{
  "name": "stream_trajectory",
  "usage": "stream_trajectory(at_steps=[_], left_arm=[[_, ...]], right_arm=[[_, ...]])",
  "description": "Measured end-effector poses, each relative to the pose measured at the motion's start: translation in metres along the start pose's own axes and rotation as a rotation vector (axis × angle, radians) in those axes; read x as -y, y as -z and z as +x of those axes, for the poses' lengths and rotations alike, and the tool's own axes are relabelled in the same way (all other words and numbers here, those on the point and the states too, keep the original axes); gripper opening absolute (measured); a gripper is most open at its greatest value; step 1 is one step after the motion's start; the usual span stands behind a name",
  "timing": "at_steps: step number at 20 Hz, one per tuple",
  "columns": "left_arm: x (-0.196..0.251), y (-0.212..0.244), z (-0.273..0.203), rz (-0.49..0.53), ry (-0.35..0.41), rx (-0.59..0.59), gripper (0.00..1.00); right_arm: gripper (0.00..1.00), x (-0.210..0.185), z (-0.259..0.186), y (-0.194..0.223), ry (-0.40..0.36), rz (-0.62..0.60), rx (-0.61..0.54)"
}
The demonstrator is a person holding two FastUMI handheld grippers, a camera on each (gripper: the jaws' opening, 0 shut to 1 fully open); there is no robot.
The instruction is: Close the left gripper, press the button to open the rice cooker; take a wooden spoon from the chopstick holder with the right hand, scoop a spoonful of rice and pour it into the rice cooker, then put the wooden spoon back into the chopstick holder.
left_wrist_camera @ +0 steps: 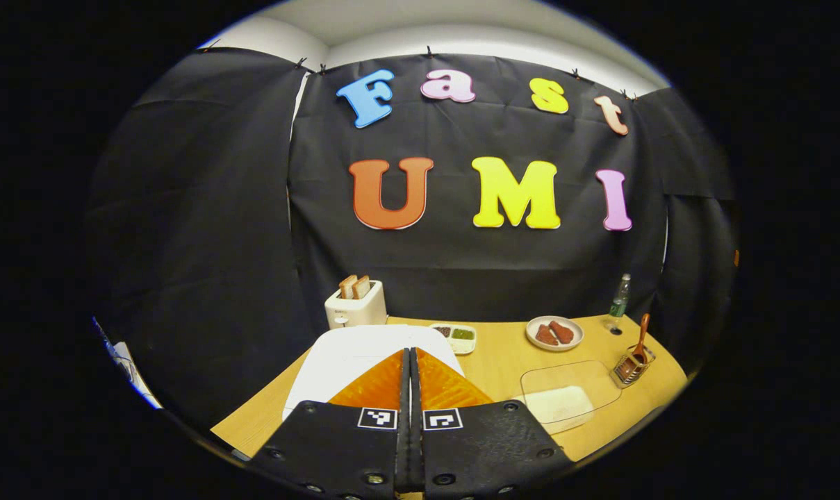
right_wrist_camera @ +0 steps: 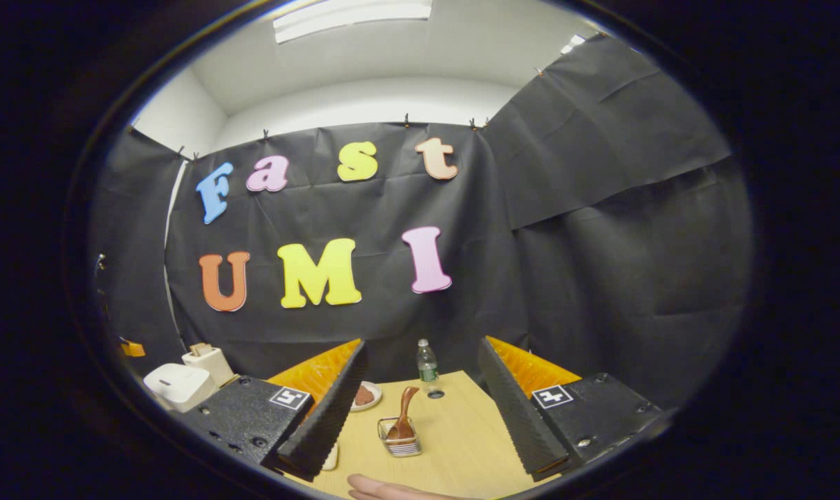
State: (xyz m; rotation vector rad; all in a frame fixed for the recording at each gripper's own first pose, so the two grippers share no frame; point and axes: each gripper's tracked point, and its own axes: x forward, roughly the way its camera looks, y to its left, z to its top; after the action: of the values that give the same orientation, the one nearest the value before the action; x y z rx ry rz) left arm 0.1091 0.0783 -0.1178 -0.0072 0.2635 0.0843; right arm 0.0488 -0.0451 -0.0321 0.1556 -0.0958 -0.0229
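Two grippers are in play over a pale wooden worktop [left_wrist_camera: 503,361]. At far left in the left gripper view stands a white toaster [left_wrist_camera: 355,305] with two slices of bread [left_wrist_camera: 355,285] upright in its slots. Just near of it sits the white rice cooker [left_wrist_camera: 364,357], lid down, and the left gripper [left_wrist_camera: 410,361] hovers over that lid with its jaws pressed together, nothing between them. Right of the cooker, at the far side, lies a small tray of seasonings [left_wrist_camera: 456,336], then a plate with red-brown pieces [left_wrist_camera: 554,333]. Nearer is a clear container of white rice [left_wrist_camera: 565,396]. Far right stands a green bottle [left_wrist_camera: 619,298], and near of it the chopstick holder [left_wrist_camera: 631,367] with the wooden spoon [left_wrist_camera: 643,337] upright inside.

In the right gripper view the right gripper [right_wrist_camera: 420,389] has its jaws wide apart and empty, framing the chopstick holder [right_wrist_camera: 400,436] and wooden spoon [right_wrist_camera: 401,414] between them but well apart from both. A hand [right_wrist_camera: 392,490] shows at the near edge.
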Motion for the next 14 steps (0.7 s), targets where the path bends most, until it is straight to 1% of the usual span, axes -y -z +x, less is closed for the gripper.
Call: stream_trajectory(at_steps=[2,4,5,7,9,10,11,12,13,14], left_arm=[[-0.005,0.016,0.016,-0.005,-0.016,-0.066,0.0],[-0.009,0.032,0.029,-0.002,-0.026,-0.119,0.0],[-0.012,0.035,0.034,0.002,-0.035,-0.129,0.0],[-0.02,0.049,0.043,0.001,-0.05,-0.174,0.0],[-0.024,0.059,0.049,-0.009,-0.054,-0.203,0.0],[-0.027,0.066,0.052,-0.014,-0.057,-0.223,0.0],[-0.027,0.074,0.053,-0.01,-0.061,-0.244,0.0],[-0.03,0.084,0.054,0.003,-0.073,-0.271,0.0],[-0.03,0.088,0.053,0.009,-0.075,-0.284,0.0],[-0.03,0.087,0.052,0.021,-0.077,-0.271,0.0]], right_arm=[[1.0,0.004,0.011,0.006,0.006,-0.043,-0.004],[1.0,0.013,0.021,0.008,0.036,-0.097,0.012],[1.0,0.014,0.025,0.013,0.039,-0.1,0.002],[1.0,0.01,0.03,0.024,0.023,-0.08,-0.029],[1.0,0.017,0.04,0.031,0.034,-0.073,-0.045],[1.0,0.013,0.043,0.035,0.023,-0.073,-0.054],[1.0,0.005,0.046,0.036,-0.012,-0.07,-0.056],[1.0,0.003,0.05,0.039,-0.027,-0.071,-0.066],[1.0,0.006,0.053,0.041,-0.027,-0.071,-0.065],[1.0,0.009,0.055,0.042,-0.027,-0.071,-0.063]])
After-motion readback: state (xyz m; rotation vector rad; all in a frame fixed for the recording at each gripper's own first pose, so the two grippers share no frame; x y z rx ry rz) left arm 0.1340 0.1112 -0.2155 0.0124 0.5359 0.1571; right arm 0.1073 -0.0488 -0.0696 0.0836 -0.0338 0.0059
